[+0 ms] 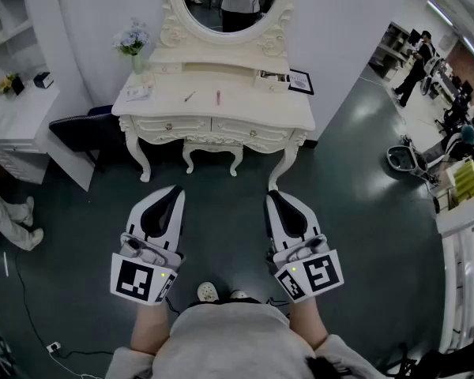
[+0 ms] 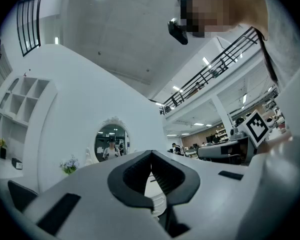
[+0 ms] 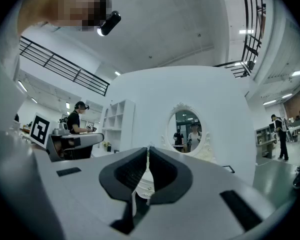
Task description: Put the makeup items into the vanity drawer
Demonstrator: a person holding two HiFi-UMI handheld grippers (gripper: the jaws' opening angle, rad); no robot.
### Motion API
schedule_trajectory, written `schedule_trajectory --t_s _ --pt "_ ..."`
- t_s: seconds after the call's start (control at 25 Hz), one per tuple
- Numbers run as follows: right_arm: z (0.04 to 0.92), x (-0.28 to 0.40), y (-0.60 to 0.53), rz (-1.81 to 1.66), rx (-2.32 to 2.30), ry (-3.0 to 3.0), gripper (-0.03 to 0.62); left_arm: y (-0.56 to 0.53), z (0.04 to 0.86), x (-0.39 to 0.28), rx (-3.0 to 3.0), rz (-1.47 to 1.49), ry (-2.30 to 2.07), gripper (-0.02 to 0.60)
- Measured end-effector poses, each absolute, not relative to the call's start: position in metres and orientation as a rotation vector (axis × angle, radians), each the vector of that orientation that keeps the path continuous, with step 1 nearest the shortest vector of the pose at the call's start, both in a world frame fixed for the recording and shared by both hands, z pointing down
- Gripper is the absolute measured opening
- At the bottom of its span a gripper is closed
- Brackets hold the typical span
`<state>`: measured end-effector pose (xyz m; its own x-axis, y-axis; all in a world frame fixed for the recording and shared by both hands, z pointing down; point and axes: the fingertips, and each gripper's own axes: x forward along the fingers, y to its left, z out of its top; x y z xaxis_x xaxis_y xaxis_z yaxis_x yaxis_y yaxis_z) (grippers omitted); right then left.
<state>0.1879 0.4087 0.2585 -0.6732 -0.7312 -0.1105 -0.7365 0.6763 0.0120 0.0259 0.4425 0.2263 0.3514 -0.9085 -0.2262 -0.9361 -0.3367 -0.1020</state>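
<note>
A cream vanity table (image 1: pixel 284 109) stands against the far wall, several steps ahead of me. On its top lie a pink stick (image 1: pixel 218 96), a thin dark pencil (image 1: pixel 189 96) and a flat pale item (image 1: pixel 138 92). Both front drawers (image 1: pixel 170 125) look closed. My left gripper (image 1: pixel 176 193) and right gripper (image 1: pixel 272 197) are held side by side over the dark floor, well short of the table. Their jaws are closed with nothing between them. The left gripper (image 2: pixel 151 154) and right gripper (image 3: pixel 148 150) point towards the oval mirror (image 3: pixel 186 130).
A stool (image 1: pixel 212 150) sits under the vanity, and a dark chair (image 1: pixel 85 131) stands at its left beside a white shelf unit (image 1: pixel 16 109). A flower vase (image 1: pixel 134 42) and a small frame (image 1: pixel 300 80) stand on the top. Another person's legs (image 1: pixel 12 212) are at left.
</note>
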Motion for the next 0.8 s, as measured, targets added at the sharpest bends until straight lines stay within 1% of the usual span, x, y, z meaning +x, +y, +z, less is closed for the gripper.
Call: schedule_trajectory --t_s 0.8 --pt "0.27 0.158 0.378 0.065 -1.267 2.736 0.028 0.407 0.237 -0.003 -2.451 0.201 1.591 0.015"
